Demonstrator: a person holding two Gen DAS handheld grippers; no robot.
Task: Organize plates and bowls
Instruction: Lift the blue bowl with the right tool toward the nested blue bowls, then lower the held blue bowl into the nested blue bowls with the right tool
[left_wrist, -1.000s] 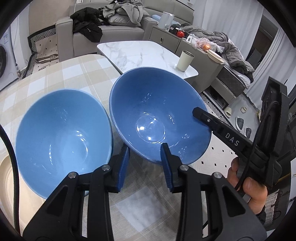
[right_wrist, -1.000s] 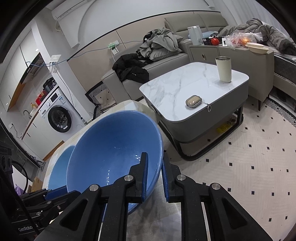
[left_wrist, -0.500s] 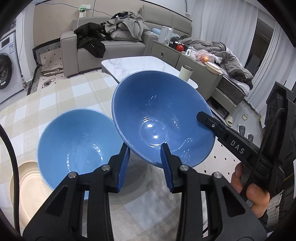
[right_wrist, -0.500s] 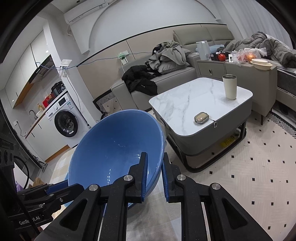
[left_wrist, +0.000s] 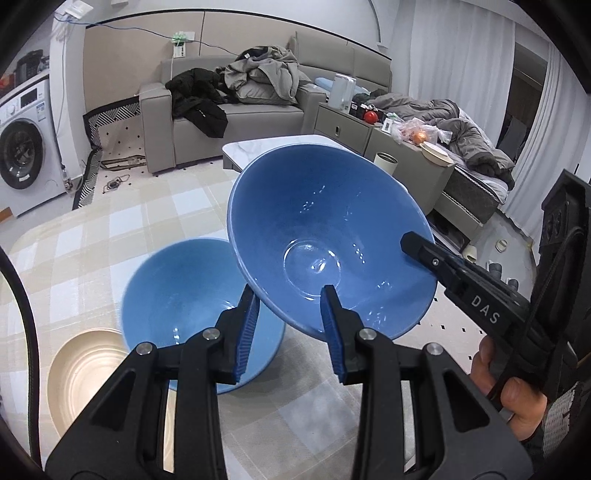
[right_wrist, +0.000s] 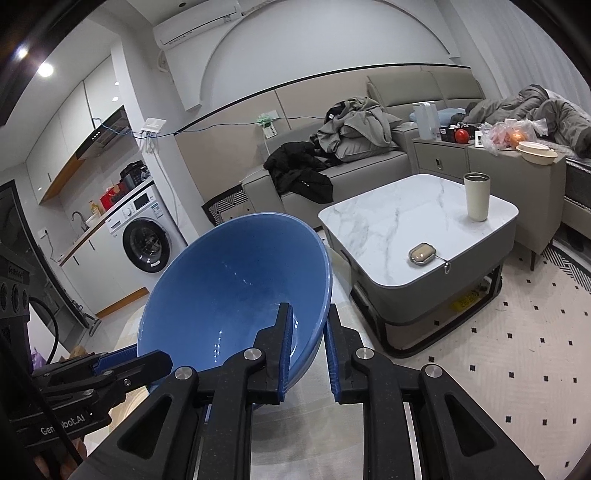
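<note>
Right gripper (right_wrist: 308, 349): clamped on the near rim of the raised blue bowl (right_wrist: 236, 291), one pad inside the wall, one outside.
Left gripper (left_wrist: 288, 325): jaws part-way apart astride the same bowl's rim; whether its pads (left_wrist: 246, 332) press on the wall I cannot tell.
Raised blue bowl: held off the table, tilted with its mouth toward the cameras, over the checked tablecloth (left_wrist: 92, 236).
Second blue bowl (left_wrist: 192, 314): upright on the cloth, below and partly behind the raised one.
Beige plate (left_wrist: 88, 376): on the cloth beside the second bowl, at the table's near edge.
Handling: glazed ceramic by its shine, so likely stiff, fairly heavy, slick and chippable; a rim pinch gives little hold against swinging.
Where to hold: deep over the rim, opposite sides if both grippers share the load, and lower it level into the second bowl.
Hidden: the raised bowl's underside and foot; part of the second bowl's rim; the plate is cut off by the left gripper's arm.
Hard to tell: whether the two bowls touch where they overlap.
Person: only a hand (left_wrist: 509, 391) on the right gripper's handle shows.
</note>
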